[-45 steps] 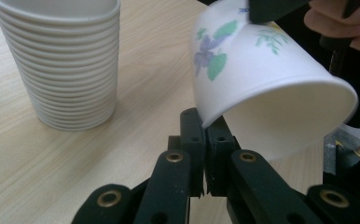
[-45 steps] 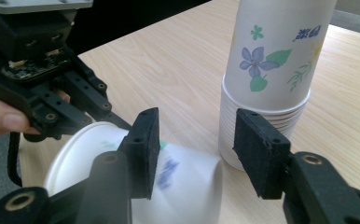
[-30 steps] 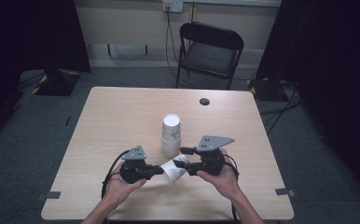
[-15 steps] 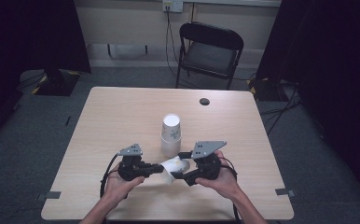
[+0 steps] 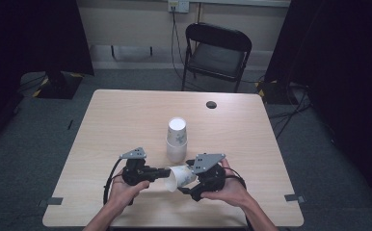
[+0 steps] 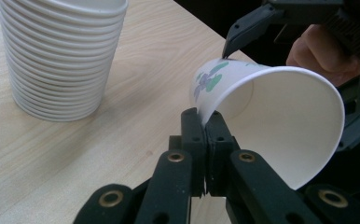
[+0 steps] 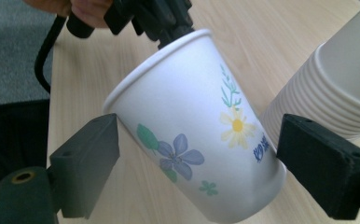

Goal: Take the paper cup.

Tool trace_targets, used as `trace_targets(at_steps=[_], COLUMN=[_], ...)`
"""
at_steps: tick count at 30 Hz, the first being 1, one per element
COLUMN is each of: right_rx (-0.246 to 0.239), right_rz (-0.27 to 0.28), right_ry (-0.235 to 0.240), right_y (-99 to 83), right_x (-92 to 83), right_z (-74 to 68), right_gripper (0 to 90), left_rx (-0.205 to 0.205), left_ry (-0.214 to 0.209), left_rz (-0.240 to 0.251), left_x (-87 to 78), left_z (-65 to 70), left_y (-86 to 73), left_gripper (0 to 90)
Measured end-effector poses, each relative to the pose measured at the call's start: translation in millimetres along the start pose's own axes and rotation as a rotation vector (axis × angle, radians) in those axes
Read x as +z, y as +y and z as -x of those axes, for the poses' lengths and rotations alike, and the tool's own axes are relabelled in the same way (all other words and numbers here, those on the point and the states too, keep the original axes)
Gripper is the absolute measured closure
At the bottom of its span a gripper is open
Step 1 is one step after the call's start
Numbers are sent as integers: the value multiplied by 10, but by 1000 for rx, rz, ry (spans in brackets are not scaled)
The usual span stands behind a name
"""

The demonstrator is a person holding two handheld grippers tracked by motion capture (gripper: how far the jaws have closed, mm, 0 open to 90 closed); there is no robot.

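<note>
Each hand is carrying a black tool, left tool and right tool, wearing a grey three-cornered plate on top, brass-ringed screws showing along black jaws, black cable trailing behind.

Matt white paper cup printed with flowers; ribbed stack of matching paper cups; pale smooth wood-grain laminate table; matt black plastic jaws.

A white paper cup printed with blue and yellow flowers and green leaves lies tipped on its side above the table, mouth toward the person's left, its rim pinched. Just behind it stands an upright stack of matching cups.
</note>
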State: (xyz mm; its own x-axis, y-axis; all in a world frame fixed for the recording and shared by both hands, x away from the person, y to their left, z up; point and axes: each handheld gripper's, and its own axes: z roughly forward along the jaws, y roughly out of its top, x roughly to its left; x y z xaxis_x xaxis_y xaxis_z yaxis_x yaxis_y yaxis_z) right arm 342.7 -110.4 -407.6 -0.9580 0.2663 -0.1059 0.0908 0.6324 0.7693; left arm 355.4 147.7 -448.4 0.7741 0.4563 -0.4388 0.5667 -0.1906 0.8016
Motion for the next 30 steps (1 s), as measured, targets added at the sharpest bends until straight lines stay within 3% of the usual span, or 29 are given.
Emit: trace_targets(at_steps=[5,14,18,20,25,29,30], right_rx=[-22,-58,-73,-76,-59,-53,-53], right_rz=[-46,-77,-98,-97,-56,-29,-28], right_ry=[-10,-45,-49,-47,-38,-49,-48], right_y=[-1,12,7,0,9,20,18], right_x=[89,184,214,236,227,188,184], right_z=[-41,-107,-133,-141,-134,-121,-117], right_gripper=[112,143,218,281,304,309,309], left_rx=[-33,-38,-39,-22,-17,-22,-28], left_ry=[-15,-22,-13,-7,6,14,46], left_rz=[21,28,42,42,52,63,73], left_x=[-4,27,19,27,25,6,-5], left_z=[-3,25,44,55,63,56,58], left_y=[13,30,41,51,58,59,58], left_gripper=[890,886,872,863,828,741,685])
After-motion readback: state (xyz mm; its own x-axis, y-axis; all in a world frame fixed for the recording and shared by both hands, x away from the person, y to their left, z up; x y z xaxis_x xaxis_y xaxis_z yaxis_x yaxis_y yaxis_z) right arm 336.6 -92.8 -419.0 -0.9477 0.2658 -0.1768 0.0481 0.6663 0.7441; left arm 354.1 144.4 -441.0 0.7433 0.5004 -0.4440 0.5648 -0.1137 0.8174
